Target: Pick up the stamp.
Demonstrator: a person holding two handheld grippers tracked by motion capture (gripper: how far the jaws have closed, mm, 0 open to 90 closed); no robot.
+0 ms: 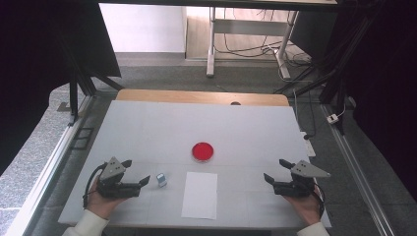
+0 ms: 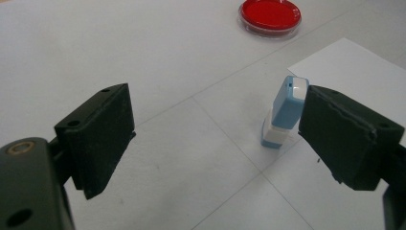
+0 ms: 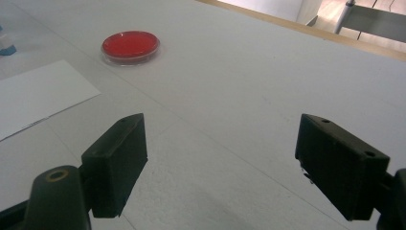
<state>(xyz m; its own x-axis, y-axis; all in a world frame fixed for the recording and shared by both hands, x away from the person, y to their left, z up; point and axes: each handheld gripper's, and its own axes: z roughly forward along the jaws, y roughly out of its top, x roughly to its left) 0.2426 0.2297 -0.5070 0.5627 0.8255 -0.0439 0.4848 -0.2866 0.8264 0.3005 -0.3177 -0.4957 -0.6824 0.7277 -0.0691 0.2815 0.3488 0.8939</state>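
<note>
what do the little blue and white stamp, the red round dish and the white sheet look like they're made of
Stamp: probably hard plastic, smooth with a soft sheen, moulded rounded corners in blue and white.
Red round dish: apparently clear glossy plastic or glass, its see-through rim showing around a flat red filling; which of the two is unclear.
White sheet: likely paper, matt, thin, lying flat with crisp straight edges.

The table [image 1: 147, 128] is white, with thin grey lines that cross it, and its far edge is light wood. The dish [image 1: 202, 152] is bright red with a clear rim. The stamp [image 2: 285, 111] is light blue and white. The paper [image 1: 200, 194] is plain white. Both grippers [image 1: 135, 173] [image 1: 275, 171] are black, each with a grey plate.
</note>
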